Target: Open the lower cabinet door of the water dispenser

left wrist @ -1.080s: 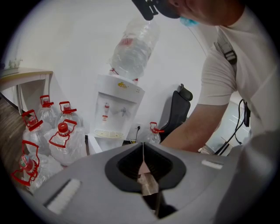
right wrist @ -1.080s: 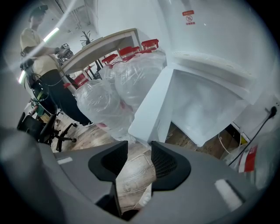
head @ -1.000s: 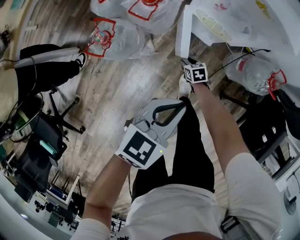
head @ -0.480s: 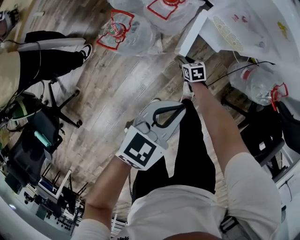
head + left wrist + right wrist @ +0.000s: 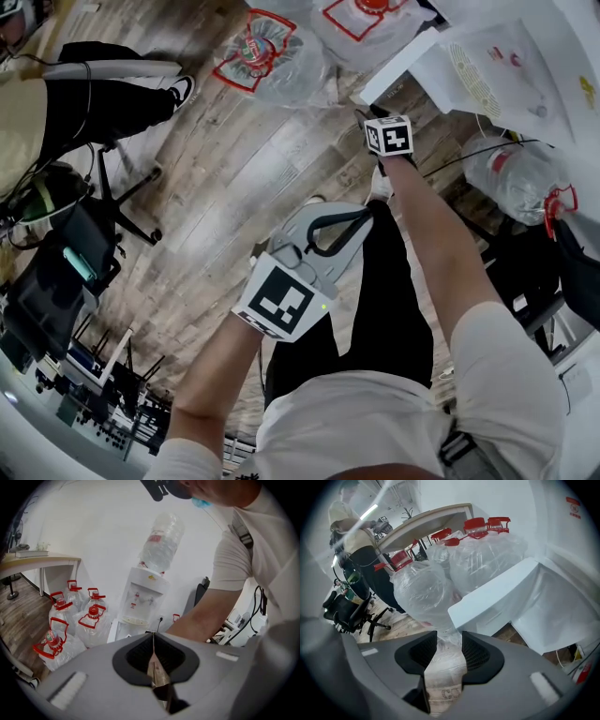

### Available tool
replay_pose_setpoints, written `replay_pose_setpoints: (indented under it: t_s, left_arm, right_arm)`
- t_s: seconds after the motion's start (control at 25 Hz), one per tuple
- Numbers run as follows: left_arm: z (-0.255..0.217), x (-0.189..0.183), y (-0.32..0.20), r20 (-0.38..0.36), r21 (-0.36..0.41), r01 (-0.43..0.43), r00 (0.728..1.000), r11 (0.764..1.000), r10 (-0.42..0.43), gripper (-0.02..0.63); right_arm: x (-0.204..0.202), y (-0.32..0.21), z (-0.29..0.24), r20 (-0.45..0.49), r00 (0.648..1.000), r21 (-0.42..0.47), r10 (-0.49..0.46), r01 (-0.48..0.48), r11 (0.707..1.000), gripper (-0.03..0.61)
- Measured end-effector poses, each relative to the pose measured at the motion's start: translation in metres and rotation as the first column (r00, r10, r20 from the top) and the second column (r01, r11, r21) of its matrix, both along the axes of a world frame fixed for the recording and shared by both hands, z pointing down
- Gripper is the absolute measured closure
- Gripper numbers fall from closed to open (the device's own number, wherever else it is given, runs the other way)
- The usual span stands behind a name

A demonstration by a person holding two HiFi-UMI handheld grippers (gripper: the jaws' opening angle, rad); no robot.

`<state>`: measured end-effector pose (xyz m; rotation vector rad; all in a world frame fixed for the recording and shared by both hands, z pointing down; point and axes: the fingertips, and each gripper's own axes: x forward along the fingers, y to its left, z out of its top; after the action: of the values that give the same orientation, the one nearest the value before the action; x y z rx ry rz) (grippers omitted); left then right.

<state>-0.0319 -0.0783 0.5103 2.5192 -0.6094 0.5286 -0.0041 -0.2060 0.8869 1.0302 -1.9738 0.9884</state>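
The white water dispenser [image 5: 506, 66] stands at the top right of the head view and carries a bottle in the left gripper view [image 5: 143, 599]. Its lower cabinet door [image 5: 398, 64] hangs swung out over the wooden floor. My right gripper [image 5: 367, 116] is open just short of the door's free edge [image 5: 497, 597], with only floor and bagged bottle showing between the jaws [image 5: 449, 637]. My left gripper [image 5: 361, 214] is held back over the person's legs, away from the dispenser, its jaws [image 5: 153, 637] shut on nothing.
Several bagged water bottles with red caps [image 5: 272, 52] crowd the floor left of the door [image 5: 422, 592]. Another bottle [image 5: 520, 173] and a black cable [image 5: 469, 155] lie right of the dispenser. A seated person [image 5: 84, 103] and an office chair [image 5: 112, 202] are at the left.
The door panel has swung further out from the cabinet, with my right gripper staying at its free edge. The left gripper has hardly moved.
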Motion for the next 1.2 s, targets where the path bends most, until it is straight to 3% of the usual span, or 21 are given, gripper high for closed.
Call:
replay_pose_setpoints:
  t_s: [0.6,1.2]
  left_arm:
    - [-0.006,-0.016,0.001,-0.009,-0.001,0.031,0.999,1.000,-0.031,0.555]
    - [-0.047,-0.019,0.007,-0.023,0.061,-0.042,0.999,0.997,0.044,0.555]
  right_arm:
    - [-0.022,-0.011,-0.008,-0.012,0.997,0.014,-0.074,0.074,0.997,0.414]
    - [-0.020,0.020,-0.064,0.009,0.998,0.037,-0.066,0.066,0.997,0.414]
